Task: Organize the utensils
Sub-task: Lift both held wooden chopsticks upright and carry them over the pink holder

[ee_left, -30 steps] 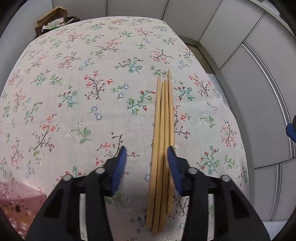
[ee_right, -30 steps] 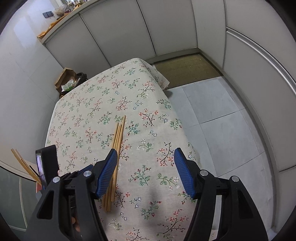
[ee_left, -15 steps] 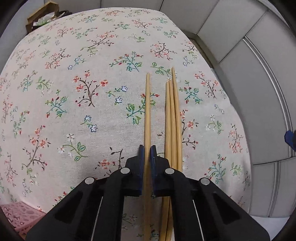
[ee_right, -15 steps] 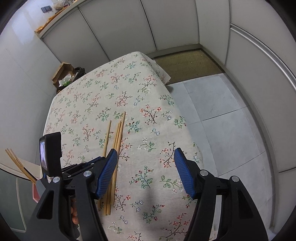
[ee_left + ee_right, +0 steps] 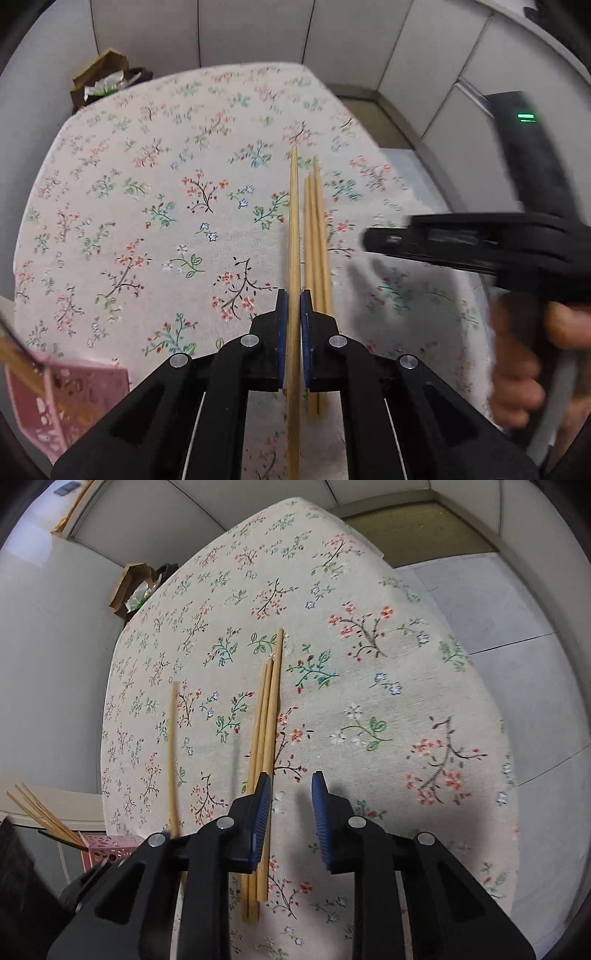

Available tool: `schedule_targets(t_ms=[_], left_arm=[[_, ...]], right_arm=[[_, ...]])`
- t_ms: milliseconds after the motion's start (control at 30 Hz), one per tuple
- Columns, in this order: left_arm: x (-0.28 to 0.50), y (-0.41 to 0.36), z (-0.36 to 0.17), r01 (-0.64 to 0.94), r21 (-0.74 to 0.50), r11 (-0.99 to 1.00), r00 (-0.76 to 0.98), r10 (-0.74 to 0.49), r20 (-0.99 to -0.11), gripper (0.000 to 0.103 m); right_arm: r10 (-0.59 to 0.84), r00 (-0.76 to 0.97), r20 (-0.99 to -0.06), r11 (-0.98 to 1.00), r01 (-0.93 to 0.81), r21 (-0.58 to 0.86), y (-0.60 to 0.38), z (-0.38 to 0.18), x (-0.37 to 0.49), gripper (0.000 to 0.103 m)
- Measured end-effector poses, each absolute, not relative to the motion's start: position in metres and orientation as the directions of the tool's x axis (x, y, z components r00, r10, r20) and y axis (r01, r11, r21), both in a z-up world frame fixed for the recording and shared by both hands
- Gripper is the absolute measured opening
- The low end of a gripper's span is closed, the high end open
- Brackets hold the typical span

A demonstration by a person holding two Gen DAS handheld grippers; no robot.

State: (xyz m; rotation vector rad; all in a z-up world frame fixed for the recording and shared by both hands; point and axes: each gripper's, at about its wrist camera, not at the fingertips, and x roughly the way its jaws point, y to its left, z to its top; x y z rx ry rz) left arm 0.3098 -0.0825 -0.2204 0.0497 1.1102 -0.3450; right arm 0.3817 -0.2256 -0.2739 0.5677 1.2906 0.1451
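**One chopstick pinched, three left on the cloth**

Grey panelled walls close in behind a table (image 5: 424, 709) covered by a cream cloth printed with small red, blue and green flower sprigs. At the far left corner of the table stands a brown cardboard box (image 5: 101, 75) with crumpled paper inside it.

Nearest the left camera, the left gripper (image 5: 294, 325) has its blue pads pressed together on a single pale wooden chopstick (image 5: 294, 229), which runs straight ahead along the gripper's fingers, its far tip above the cloth. Just to the right of it lie three more pale wooden chopsticks (image 5: 267, 716) in a tight bundle on the cloth, touching one another and pointing the same way. In the right wrist view the single chopstick (image 5: 171, 753) stands apart to the left of that bundle.

To the right, the right gripper (image 5: 290, 812) has its blue pads spread apart with nothing between them; its left pad sits over the near part of the bundle. Whether it touches the sticks cannot be told.

At the near left edge stands a pink perforated plastic basket (image 5: 105, 851) holding further wooden chopsticks (image 5: 44, 814) that lean outward to the left.
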Motion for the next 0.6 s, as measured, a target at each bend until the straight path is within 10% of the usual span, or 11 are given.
schedule_targets(t_ms=[600], left_arm=[[0.244,-0.053,-0.136,0.365,-0.132,0.922,0.592,-0.339,-0.731,0.006]], right_arm=[[0.328,0.309,-0.893,0.893,0.206,0.400,-0.199,-0.294,0.403,0.016]])
